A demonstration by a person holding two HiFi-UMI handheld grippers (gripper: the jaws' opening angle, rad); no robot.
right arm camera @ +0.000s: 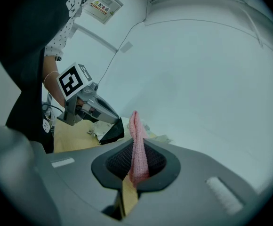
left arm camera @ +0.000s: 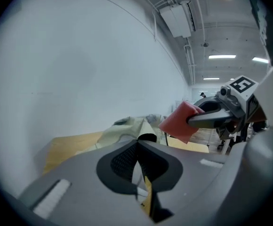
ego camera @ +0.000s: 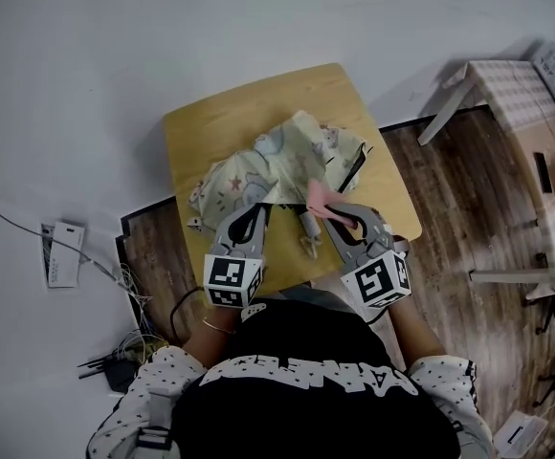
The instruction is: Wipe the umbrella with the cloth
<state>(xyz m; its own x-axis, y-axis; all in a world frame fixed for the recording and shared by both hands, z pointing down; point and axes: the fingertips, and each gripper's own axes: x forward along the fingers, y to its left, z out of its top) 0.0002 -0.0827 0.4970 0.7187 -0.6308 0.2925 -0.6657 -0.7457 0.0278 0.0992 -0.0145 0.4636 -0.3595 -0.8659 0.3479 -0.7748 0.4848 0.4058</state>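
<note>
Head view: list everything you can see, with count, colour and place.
light wooden square table: one, tan, centre of view
folded fabric umbrella: one, cream with a cartoon print, lying on the table
small pink cloth: one, pink, above the umbrella's near edge
flat white box: one, white, floor at left
loose cables: several, black and white, floor at lower left
white-legged side table: one, checked top, upper right
left tool: one, grey, shut on the umbrella's near edge
right tool: one, grey, shut on the pink cloth
person's black shirt: one, black with white lettering, bottom of view
</note>
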